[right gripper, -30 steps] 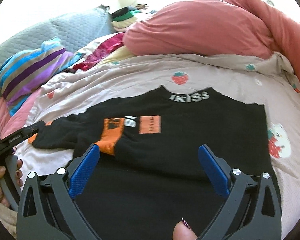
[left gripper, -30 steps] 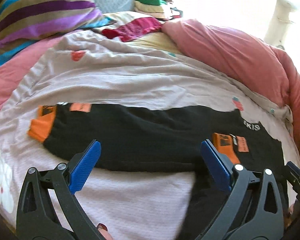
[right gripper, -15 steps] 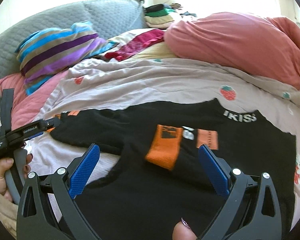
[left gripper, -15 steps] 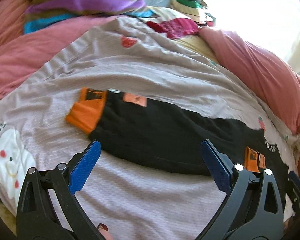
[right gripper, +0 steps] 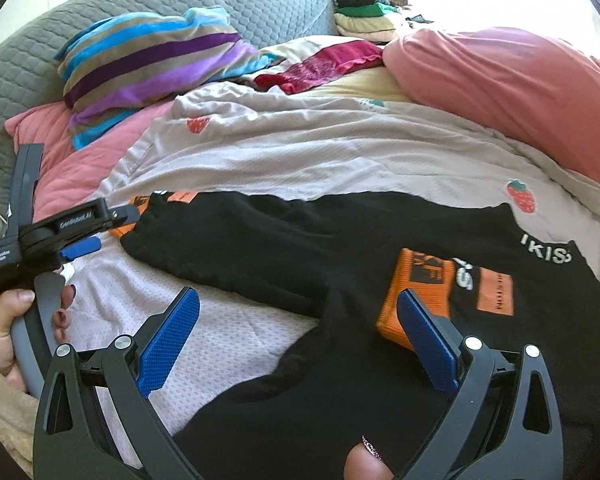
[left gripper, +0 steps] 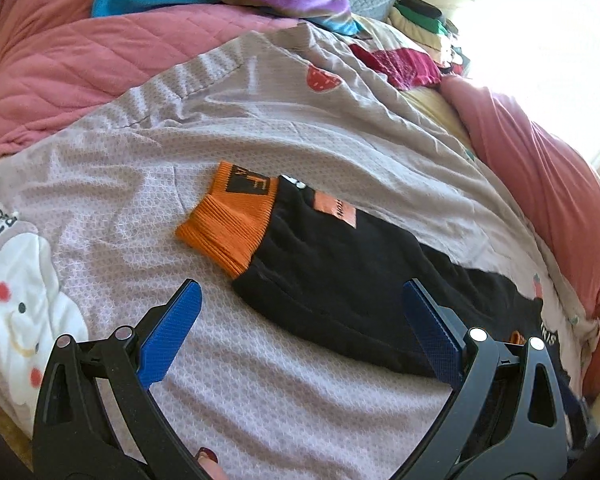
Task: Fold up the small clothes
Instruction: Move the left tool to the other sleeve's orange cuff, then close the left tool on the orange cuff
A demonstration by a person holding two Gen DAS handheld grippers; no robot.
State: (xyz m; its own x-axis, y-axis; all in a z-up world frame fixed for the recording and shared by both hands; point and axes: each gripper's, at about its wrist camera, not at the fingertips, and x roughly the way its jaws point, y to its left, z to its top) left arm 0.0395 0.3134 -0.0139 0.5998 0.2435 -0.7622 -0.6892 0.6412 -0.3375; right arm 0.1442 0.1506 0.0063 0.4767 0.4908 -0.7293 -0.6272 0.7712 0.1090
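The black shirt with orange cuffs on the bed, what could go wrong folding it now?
The left sleeve lies stretched out, and the left hand-held gripper hangs open near its orange cuff, so a shallow pinch might also catch the wrinkled bedsheet. The other cuff, already folded onto the chest, could slip off if the shirt gets tugged.

White "IKIS" at the black sweater (right gripper: 340, 248) neckline; "GenRobot.AI" on left gripper (right gripper: 80, 248).

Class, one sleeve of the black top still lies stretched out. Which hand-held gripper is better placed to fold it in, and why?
Left. The left hand-held gripper hangs open just short of the outstretched sleeve's orange cuff; the right hand-held gripper hovers over the already-folded sleeve.
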